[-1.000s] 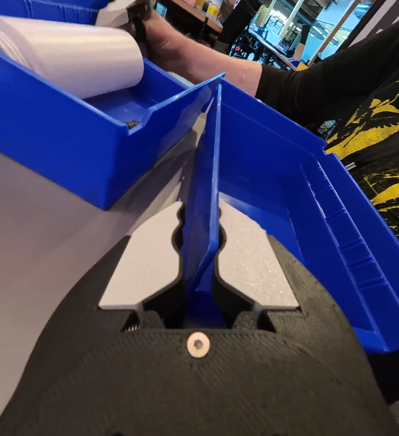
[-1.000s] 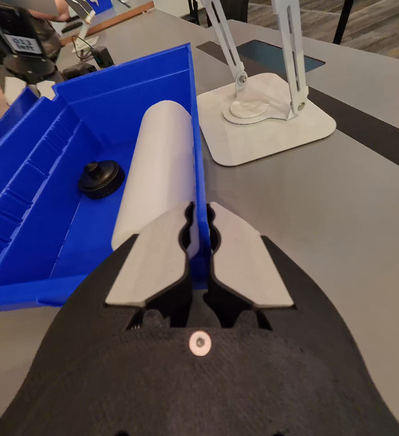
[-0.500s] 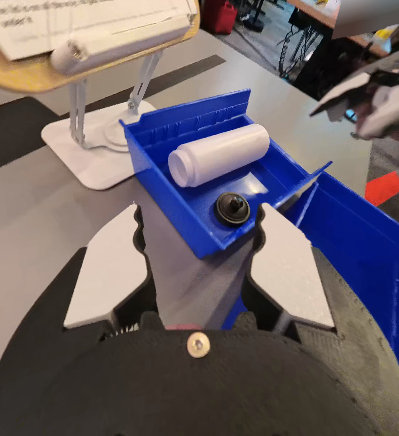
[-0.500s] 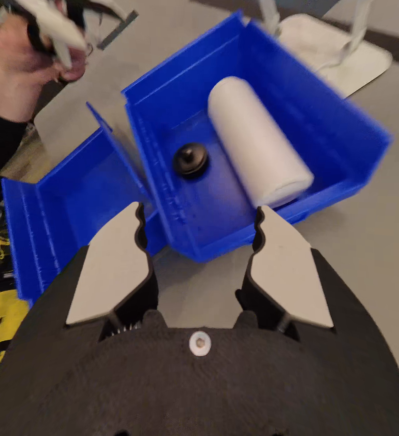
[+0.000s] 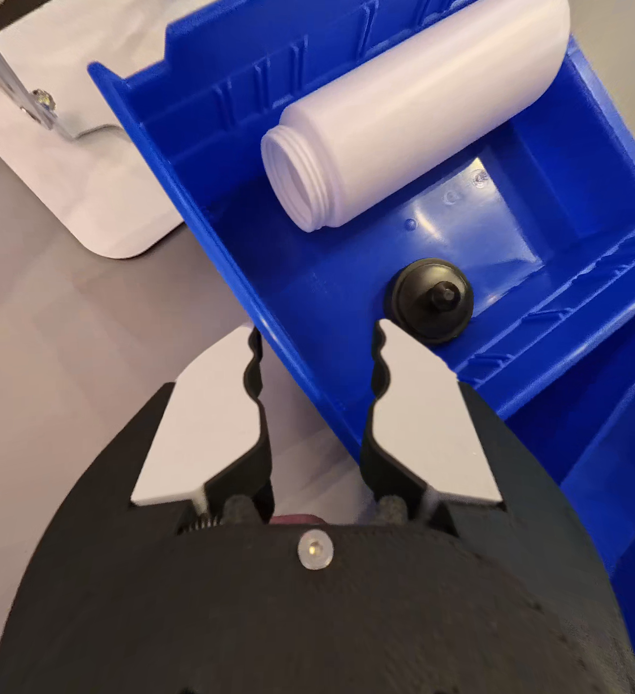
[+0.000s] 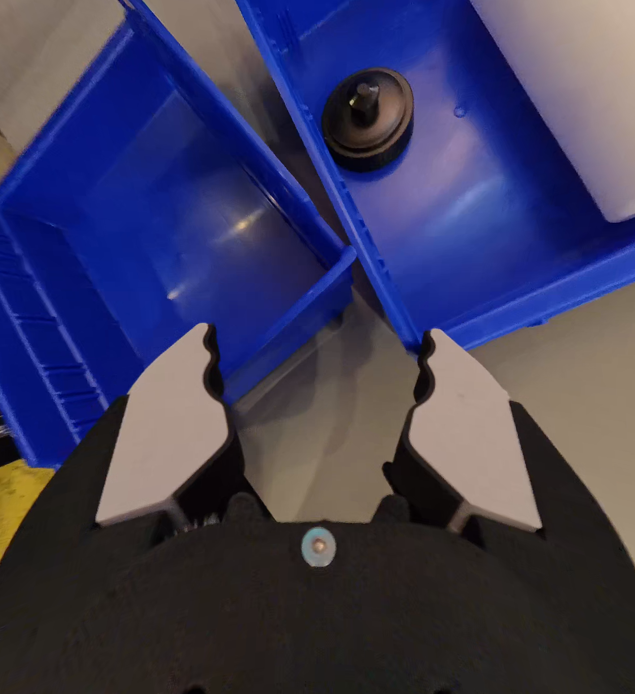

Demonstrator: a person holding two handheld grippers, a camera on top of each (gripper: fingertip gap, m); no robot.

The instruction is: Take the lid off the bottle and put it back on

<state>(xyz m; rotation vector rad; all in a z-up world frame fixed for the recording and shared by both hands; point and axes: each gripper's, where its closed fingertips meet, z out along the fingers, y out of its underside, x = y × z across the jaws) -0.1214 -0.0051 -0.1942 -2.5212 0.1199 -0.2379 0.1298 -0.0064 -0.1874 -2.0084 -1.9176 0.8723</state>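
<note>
Left tool [image 5: 318,330] and right tool [image 6: 318,338] both agape, empty — white bottle [image 5: 402,124] uncapped, black lid [image 5: 430,300] beside it

The bottle [image 5: 413,124] is a plain white, slightly translucent cylinder lying on its side inside a blue bin [image 5: 181,165], with its open, threaded mouth uncapped and turned toward the bin's near left wall. Only its flat base end shows in the right wrist view [image 6: 586,112]. The lid [image 5: 429,300] is off: a round black cap with a small nozzle at its centre pointing up, resting on the bin floor apart from the bottle, close to the opposite side wall [image 6: 368,120].
</note>
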